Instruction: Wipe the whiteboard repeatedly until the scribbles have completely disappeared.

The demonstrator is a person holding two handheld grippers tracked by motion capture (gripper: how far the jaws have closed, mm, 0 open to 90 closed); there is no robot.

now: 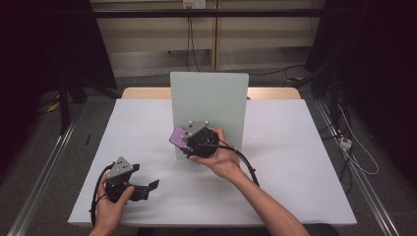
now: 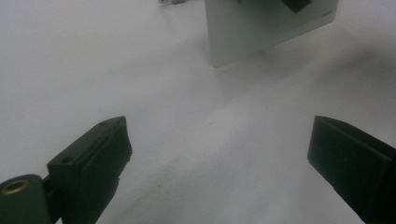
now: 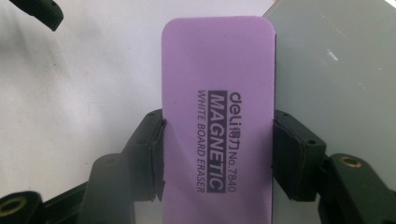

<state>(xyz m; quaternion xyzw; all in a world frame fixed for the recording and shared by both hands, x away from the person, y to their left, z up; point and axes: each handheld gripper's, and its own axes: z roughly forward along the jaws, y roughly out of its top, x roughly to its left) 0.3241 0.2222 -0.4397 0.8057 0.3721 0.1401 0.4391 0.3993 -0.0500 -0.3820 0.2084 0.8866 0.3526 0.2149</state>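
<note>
The right gripper (image 3: 218, 154) clamped a purple whiteboard eraser (image 3: 217, 112) at the upright grey board (image 1: 209, 105). The left gripper (image 2: 219, 158) rested open over the white worktop (image 1: 295, 162).

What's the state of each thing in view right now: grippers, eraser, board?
right gripper: shut on the purple eraser, held at the board's left edge.
purple eraser: clamped across its width, printed face toward the right gripper view's camera.
left gripper: open, nothing between the jaws, low over the table.
whiteboard: standing upright on the table.
table: covered in white.
</note>
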